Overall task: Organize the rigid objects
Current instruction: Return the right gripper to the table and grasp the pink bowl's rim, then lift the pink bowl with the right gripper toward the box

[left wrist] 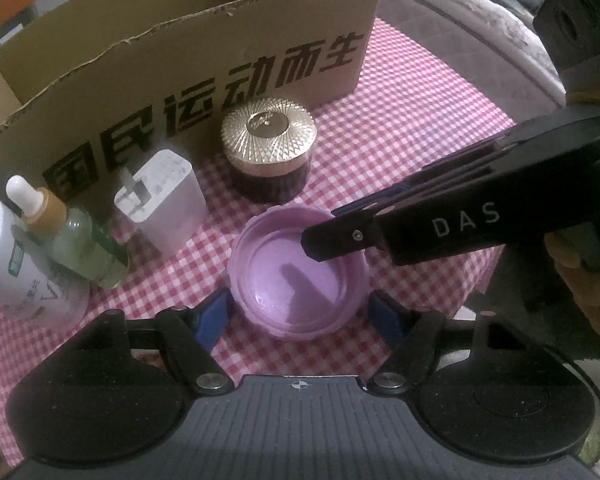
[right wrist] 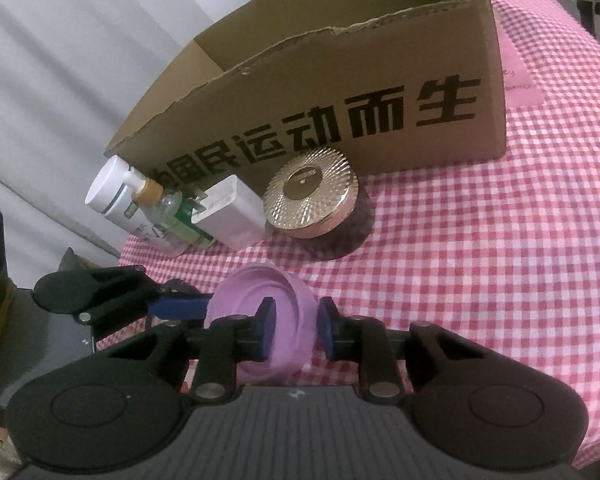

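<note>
From the left wrist, the purple lid [left wrist: 298,276] lies hollow side up on the checked tablecloth [left wrist: 412,152], in front of the cardboard box [left wrist: 204,68] and nearer the camera than the gold-capped jar [left wrist: 269,152]. The left gripper [left wrist: 300,312] stands wide, one blue pad [left wrist: 214,314] on each side of the lid; whether the pads touch it cannot be told. The right gripper [left wrist: 320,240] reaches in over the lid's far rim.

From the right wrist, the right gripper [right wrist: 296,328] is narrow, its pads [right wrist: 266,328] closed on the lid's [right wrist: 260,300] wall. The left gripper's blue finger [right wrist: 180,306] lies at the lid's left edge. The box [right wrist: 340,92] stands open behind, with the white charger [right wrist: 232,220] and dropper bottle [right wrist: 164,208] before its left end.

The step looks like picking up the lid. Next would likely be lifting it clear and carrying it over the box rim.
</note>
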Available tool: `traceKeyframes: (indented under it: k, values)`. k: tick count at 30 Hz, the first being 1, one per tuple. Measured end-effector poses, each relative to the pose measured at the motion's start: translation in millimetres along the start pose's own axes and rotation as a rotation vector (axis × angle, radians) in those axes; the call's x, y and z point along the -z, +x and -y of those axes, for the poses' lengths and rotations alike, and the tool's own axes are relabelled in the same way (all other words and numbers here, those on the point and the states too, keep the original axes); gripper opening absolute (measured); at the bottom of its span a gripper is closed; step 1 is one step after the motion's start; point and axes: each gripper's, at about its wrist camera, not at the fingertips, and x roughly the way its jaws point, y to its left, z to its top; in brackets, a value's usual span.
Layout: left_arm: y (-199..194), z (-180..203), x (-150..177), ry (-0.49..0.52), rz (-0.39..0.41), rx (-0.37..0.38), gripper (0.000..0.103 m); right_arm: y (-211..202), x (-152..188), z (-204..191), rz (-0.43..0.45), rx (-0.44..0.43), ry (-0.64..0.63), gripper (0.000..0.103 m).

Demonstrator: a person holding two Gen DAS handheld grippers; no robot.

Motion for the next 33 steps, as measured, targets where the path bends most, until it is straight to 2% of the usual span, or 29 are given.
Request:
traceKeyframes:
  k: [11,20,25,33]
  values:
    - [9,4,-9,0.016,0.011,-0.040,0.074,2,-2,2,-0.005,0.006,-0.002,0.025]
    - [1,4,-9,0.006,0.049,-0.040,0.072,0,-1,0,0.007,0.009,-0.012,0.025]
    - [-22,4,-6,0.000,0.098,-0.048,0.072,-13,0,-13,0.041,0.013,-0.033,0.025]
    - [-85,-2,-21,0.001,0.249,-0.090,0.072,-56,-18,-54,0.154,0.002,-0.139,0.025]
